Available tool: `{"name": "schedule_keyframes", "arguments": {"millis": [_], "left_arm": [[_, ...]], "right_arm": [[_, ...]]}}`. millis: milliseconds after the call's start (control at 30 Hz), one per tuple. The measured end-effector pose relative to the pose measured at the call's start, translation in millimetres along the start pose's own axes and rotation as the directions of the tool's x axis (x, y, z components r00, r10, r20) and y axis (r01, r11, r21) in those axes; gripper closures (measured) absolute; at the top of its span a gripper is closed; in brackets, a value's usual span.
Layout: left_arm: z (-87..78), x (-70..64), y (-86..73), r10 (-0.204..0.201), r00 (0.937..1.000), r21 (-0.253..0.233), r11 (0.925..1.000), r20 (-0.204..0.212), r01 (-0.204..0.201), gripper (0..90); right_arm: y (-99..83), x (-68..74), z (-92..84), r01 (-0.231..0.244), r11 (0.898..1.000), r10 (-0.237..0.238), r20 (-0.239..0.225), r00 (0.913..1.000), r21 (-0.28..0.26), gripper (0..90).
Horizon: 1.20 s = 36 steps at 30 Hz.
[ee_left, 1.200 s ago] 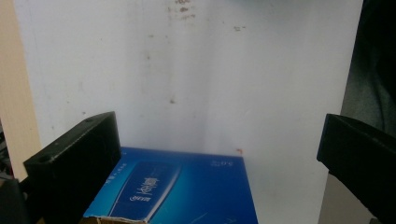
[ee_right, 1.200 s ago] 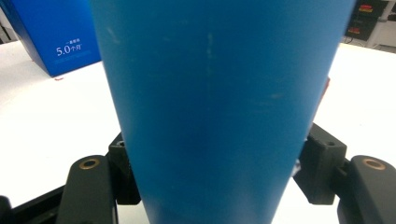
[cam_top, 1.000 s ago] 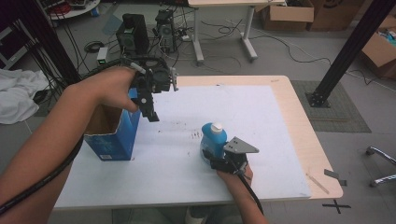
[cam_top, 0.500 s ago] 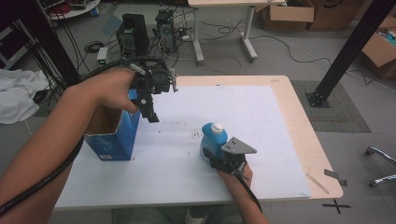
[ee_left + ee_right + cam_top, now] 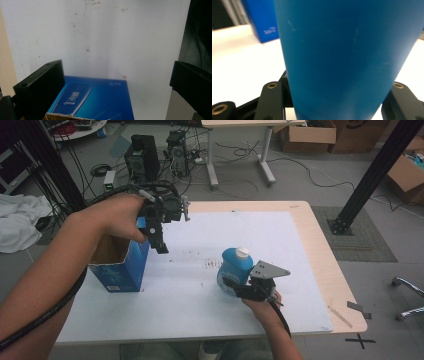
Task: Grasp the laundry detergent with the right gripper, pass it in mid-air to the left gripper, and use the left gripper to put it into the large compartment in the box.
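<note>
A blue bottle (image 5: 233, 266) with a white cap is near the middle of the white table top (image 5: 190, 320), tilted a little. My right gripper (image 5: 234, 286) is shut on its lower body from the near side. In the right gripper view the bottle (image 5: 342, 45) stands large between the two jaws of the right gripper (image 5: 335, 86), which press its sides. An open blue carton (image 5: 120, 270) stands at the left. My left gripper (image 5: 160, 242) hangs open above the carton's right edge, pointing down, with nothing between its fingers. The left gripper (image 5: 117, 72) looks down on the carton's side (image 5: 100, 100).
The blue carton (image 5: 263, 22) shows behind the bottle in the right gripper view. The wooden table edge (image 5: 325, 265) runs along the right. On the floor beyond stand desk legs, cables, cardboard boxes and a black post (image 5: 375, 175).
The right gripper has risen a little and drifted slightly right with the blue bottle in it. The left gripper has kept still above the carton.
</note>
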State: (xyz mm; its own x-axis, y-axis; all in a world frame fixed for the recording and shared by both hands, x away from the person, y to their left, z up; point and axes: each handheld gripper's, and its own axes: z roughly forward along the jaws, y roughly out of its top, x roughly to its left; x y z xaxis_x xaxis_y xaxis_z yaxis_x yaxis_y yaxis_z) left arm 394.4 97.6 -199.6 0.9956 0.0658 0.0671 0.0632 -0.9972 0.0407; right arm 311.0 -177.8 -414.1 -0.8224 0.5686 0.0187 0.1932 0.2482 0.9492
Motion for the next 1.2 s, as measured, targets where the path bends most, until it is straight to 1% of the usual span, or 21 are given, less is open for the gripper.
{"name": "schedule_keyframes", "arguments": {"millis": [133,233,267,333,367,400,433,500,567,600,667,700,800,900,933,1100,1133,1200], "left_arm": [[-1.1,-4.6,1.1,0.004,1.0,-0.003,1.0,0.002,-0.004,0.3],[0.8,-8.4,2.7,0.01,0.9998,0.001,1.0,0.016,-0.01,0.3],[1.9,-9.1,3.1,0.012,0.9998,0.001,0.9999,0.018,-0.012,0.3],[5.4,-11.4,4.7,0.014,0.9995,0.008,0.9999,0.028,-0.014,0.3],[6.9,-12.2,5.0,0.014,0.9994,0.007,0.9999,0.031,-0.015,0.3],[8.8,-13.4,5.7,0.016,0.9993,0.008,0.9998,0.034,-0.016,0.3],[10.0,-14.2,6.0,0.016,0.9992,0.007,0.9999,0.037,-0.016,0.3],[12.6,-16.8,7.1,0.018,0.999,0.007,0.9998,0.042,-0.018,0.3],[14.7,-19.1,8.1,0.021,0.9987,0.004,0.9998,0.046,-0.021,0.3],[15.8,-20.5,8.8,0.022,0.9986,0.005,0.9997,0.049,-0.022,0.3],[17.3,-23.3,10.6,0.025,0.9983,0.007,0.9996,0.052,-0.026,0.3],[17.9,-24.7,11.5,0.029,0.9981,0.007,0.9996,0.054,-0.029,0.3],[19.2,-28.6,14.5,0.036,0.9977,0.002,0.9993,0.058,-0.036,0.3],[21.4,-31.3,17.3,0.042,0.9972,0.013,0.999,0.063,-0.042,0.3],[21.8,-32.0,17.9,0.042,0.9969,0.018,0.9989,0.066,-0.044,0.3],[22.5,-36.1,17.6,0.041,0.9968,0.015,0.999,0.068,-0.042,0.3],[22.4,-37.3,17.2,0.04,0.9969,0.015,0.999,0.068,-0.041,0.3],[22.2,-38.9,16.9,0.042,0.9969,0.015,0.9989,0.067,-0.043,0.3]], "right_arm": [[6.1,-5.9,0.1,0.029,1.0,-0.029,-0.071,0.9971,0.003,43.3],[10.3,-6.7,2.0,0.065,0.998,-0.064,-0.126,0.99,0.0,43.4],[12.5,-5.9,2.9,0.082,0.997,-0.082,-0.151,0.9851,-0.004,43.4],[16.3,-4.3,5.2,0.103,0.995,-0.102,-0.184,0.9777,-0.003,43.4],[19.3,-2.7,7.5,0.12,0.993,-0.118,-0.205,0.9717,-0.001,43.4],[21.1,-2.0,9.2,0.132,0.991,-0.129,-0.218,0.9675,0.001,43.4],[24.1,-0.6,12.4,0.143,0.99,-0.138,-0.242,0.9604,0.003,43.4],[28.0,1.5,17.3,0.165,0.986,-0.157,-0.266,0.951,0.006,43.4],[32.8,4.0,24.0,0.185,0.983,-0.173,-0.299,0.9384,0.009,43.4],[34.3,5.4,26.0,0.187,0.982,-0.175,-0.308,0.9354,0.01,43.5],[38.5,8.0,32.8,0.2,0.98,-0.186,-0.334,0.9241,0.01,43.5],[39.8,9.1,35.0,0.204,0.979,-0.189,-0.337,0.9222,0.008,43.4],[44.5,12.9,44.2,0.213,0.977,-0.198,-0.364,0.9101,0.002,43.6],[47.6,17.8,54.0,0.221,0.975,-0.203,-0.387,0.8994,0.002,43.9],[48.4,19.9,57.2,0.223,0.975,-0.204,-0.393,0.8966,0.005,44.0],[50.4,30.6,74.8,0.238,0.971,-0.211,-0.422,0.8817,0.012,44.5],[50.4,31.5,76.2,0.237,0.971,-0.21,-0.424,0.8811,0.012,44.6],[50.9,34.4,81.9,0.238,0.971,-0.21,-0.433,0.8766,0.011,44.7]]}}
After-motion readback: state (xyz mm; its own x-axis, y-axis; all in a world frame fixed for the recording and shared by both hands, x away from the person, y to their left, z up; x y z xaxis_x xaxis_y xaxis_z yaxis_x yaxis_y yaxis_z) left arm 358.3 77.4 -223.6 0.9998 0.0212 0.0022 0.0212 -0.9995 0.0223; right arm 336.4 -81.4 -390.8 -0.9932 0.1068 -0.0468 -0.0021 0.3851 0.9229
